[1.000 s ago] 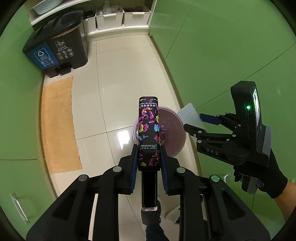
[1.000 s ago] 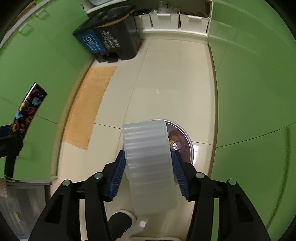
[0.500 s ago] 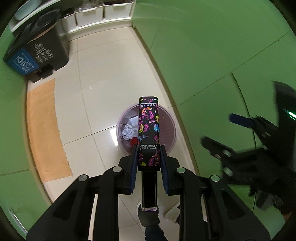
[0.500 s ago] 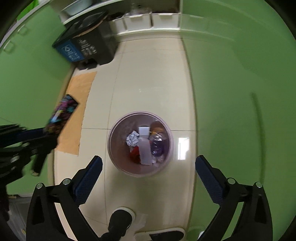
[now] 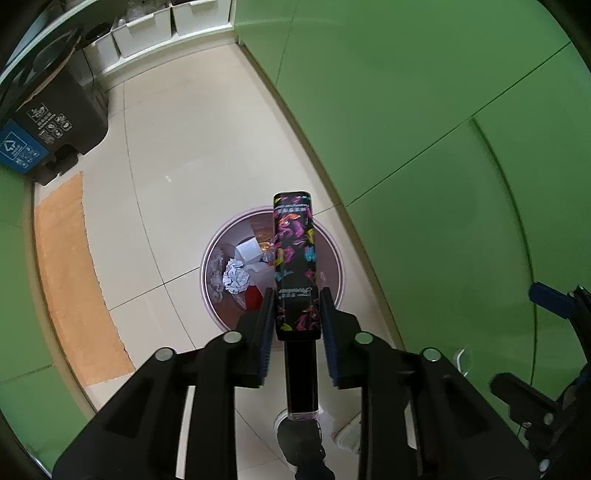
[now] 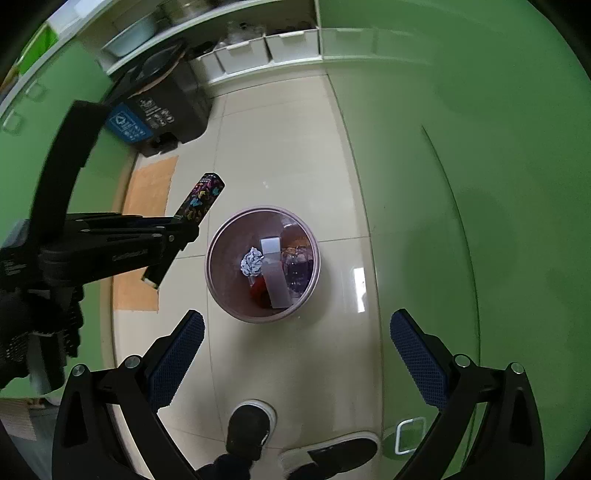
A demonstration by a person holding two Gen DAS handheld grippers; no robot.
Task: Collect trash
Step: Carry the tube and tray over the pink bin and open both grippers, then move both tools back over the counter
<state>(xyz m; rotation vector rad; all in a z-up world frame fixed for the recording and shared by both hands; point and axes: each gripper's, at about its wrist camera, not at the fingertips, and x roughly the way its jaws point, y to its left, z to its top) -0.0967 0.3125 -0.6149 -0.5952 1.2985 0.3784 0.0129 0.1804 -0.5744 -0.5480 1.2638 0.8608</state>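
Observation:
My left gripper point(image 5: 297, 314) is shut on a long black box with colourful butterfly print point(image 5: 295, 266), held high above the round pink waste bin point(image 5: 332, 254) on the floor. The box and left gripper also show in the right wrist view point(image 6: 201, 197), left of the bin point(image 6: 221, 291). My right gripper point(image 6: 297, 347) is open and empty above the floor just in front of the bin. The bin holds a clear plastic container point(image 6: 275, 273), crumpled paper point(image 6: 251, 262), something red and a bottle.
A black recycling bin with a blue label point(image 5: 40, 122) stands at the far left by white storage boxes point(image 5: 147, 29). An orange mat point(image 5: 70, 277) lies on the tiled floor. Green cabinet fronts point(image 5: 443, 129) line the right. The person's shoes point(image 6: 251, 424) are below.
My right gripper opened and the clear plastic container dropped into the bin. My left gripper with the butterfly box moved over the bin.

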